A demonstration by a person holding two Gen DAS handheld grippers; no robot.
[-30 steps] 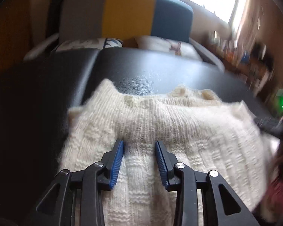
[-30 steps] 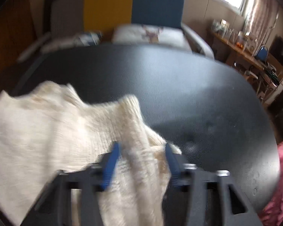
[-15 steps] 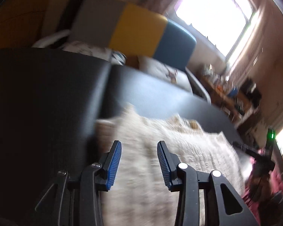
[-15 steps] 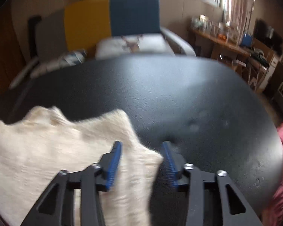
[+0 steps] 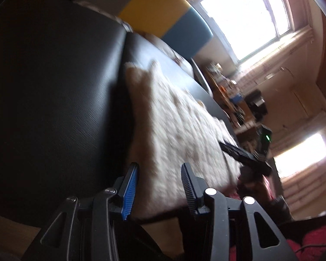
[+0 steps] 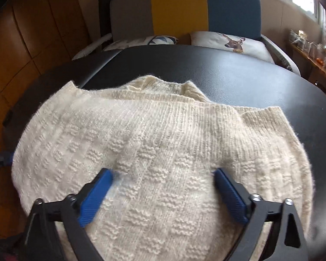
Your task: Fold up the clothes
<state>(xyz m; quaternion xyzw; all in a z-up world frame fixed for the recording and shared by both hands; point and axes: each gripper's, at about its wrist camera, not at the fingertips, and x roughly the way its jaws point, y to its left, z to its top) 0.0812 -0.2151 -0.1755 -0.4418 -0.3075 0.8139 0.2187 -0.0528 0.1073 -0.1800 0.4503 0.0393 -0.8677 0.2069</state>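
A cream knitted sweater [image 6: 163, 130] lies spread on the black padded table [image 6: 250, 82], its ribbed hem and collar toward the far side. My right gripper [image 6: 163, 170] hovers over the sweater's near part. Its jaws are opening wide and nothing is pinched between them. In the tilted left wrist view the sweater [image 5: 173, 126] is blurred, and its left edge runs between the fingers of my left gripper [image 5: 159, 165]. Those jaws are closing, with the pads still apart from the knit. The right gripper's body [image 5: 245, 158] shows at the sweater's far side.
An armchair [image 6: 184, 6] with a grey, yellow and blue back stands behind the table, holding a deer-print cushion [image 6: 228, 41]. Wooden panels [image 6: 32, 32] line the left. A cluttered shelf [image 6: 310, 50] runs under the window on the right. Red cloth [image 5: 310, 239] lies near me.
The right gripper let go of the sweater's fold, opened wide and moved left over the garment. The left gripper swung to the sweater's left edge and rolled, tilting its view.
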